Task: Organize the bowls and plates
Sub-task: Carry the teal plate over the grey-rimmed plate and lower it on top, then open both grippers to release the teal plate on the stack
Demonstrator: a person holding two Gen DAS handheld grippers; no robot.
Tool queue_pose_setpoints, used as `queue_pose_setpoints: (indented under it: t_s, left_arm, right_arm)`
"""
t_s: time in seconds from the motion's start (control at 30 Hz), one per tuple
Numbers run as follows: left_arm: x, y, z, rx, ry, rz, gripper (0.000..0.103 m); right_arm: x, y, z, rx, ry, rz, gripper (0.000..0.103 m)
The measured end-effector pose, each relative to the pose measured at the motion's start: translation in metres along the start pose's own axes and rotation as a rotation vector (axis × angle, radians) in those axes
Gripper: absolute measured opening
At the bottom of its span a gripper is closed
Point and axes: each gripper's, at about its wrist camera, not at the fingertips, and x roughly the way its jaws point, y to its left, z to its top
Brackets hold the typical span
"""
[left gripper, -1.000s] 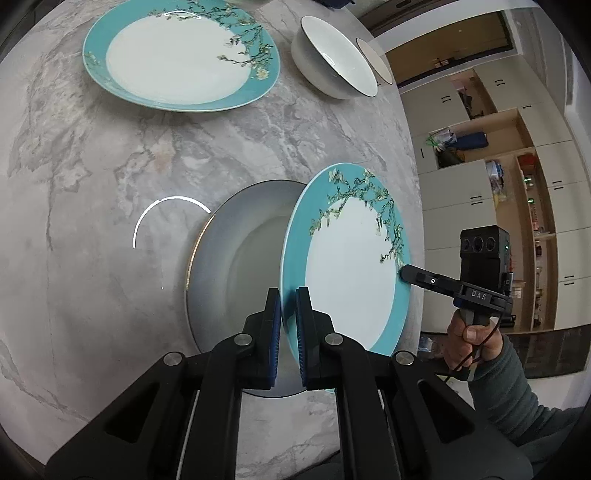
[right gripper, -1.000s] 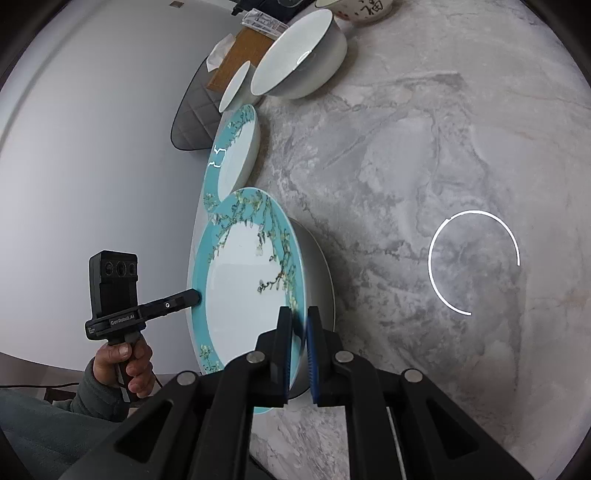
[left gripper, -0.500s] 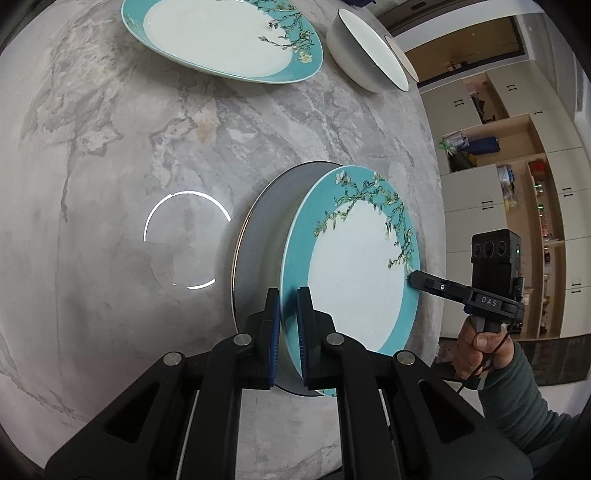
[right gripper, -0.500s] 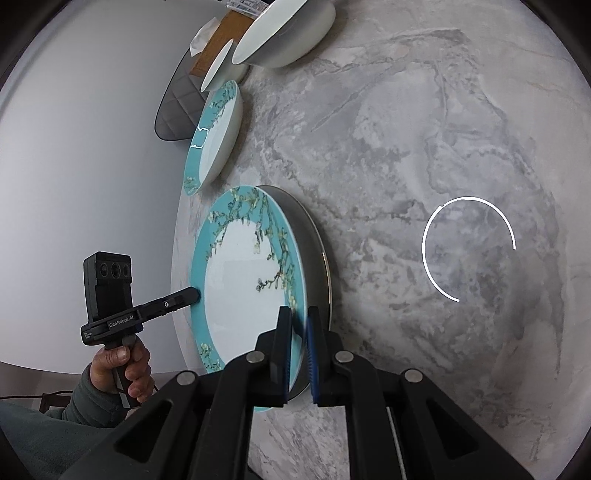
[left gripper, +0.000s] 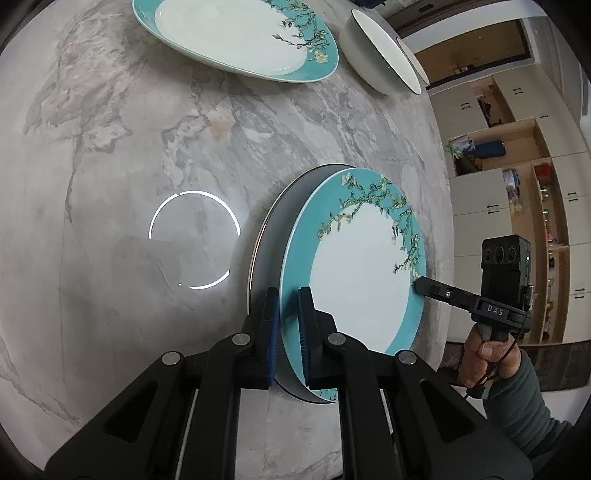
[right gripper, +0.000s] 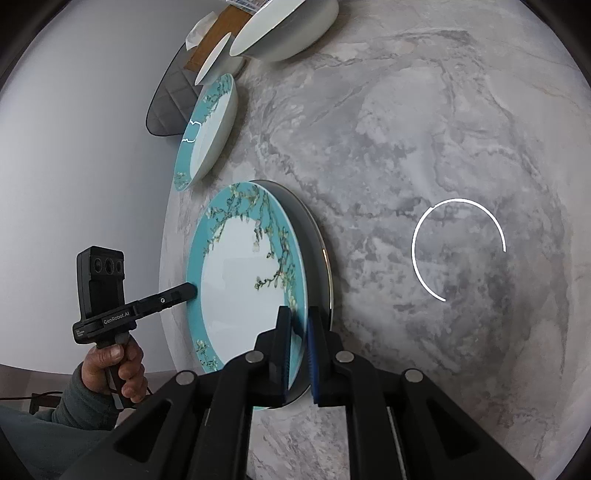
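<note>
Both claws pinch opposite rims of 1 teal blossom plate (left gripper: 354, 273): left gripper (left gripper: 288, 325) and right gripper (right gripper: 299, 343) each closed on it, just above the grey plate (left gripper: 269, 236). Stacking step; next, lower level, then release

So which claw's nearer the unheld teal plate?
Left. The left claw grips the held plate on the side toward the unheld teal plate; right claw grips the opposite rim.

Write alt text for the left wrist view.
The left tongs grip the near rim of a teal blossom-patterned plate, while the right tongs hold its opposite edge. Under it is a grey plate on the marble table. A second teal plate and a white bowl sit farther back.
</note>
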Motion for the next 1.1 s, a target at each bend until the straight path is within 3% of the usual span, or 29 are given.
queue_pose_setpoints:
  t_s: [0.43,0.63,1.1]
  left_arm:
    - [-0.006,-0.005,-0.008,0.052,-0.039,0.046,0.010]
    - [-0.005,-0.010,-0.008,0.060,-0.047,0.077,0.011]
    - [0.000,-0.022,-0.011,0.097,-0.095,0.129,0.013]
  right_arm:
    - [0.003,0.032,-0.008,-0.127,-0.039,-0.237,0.015]
    - [0.002,0.034,-0.014,-0.073,-0.064,-0.279,0.016]
    - [0.015,0.063,-0.022,-0.089,-0.101,-0.502,0.024]
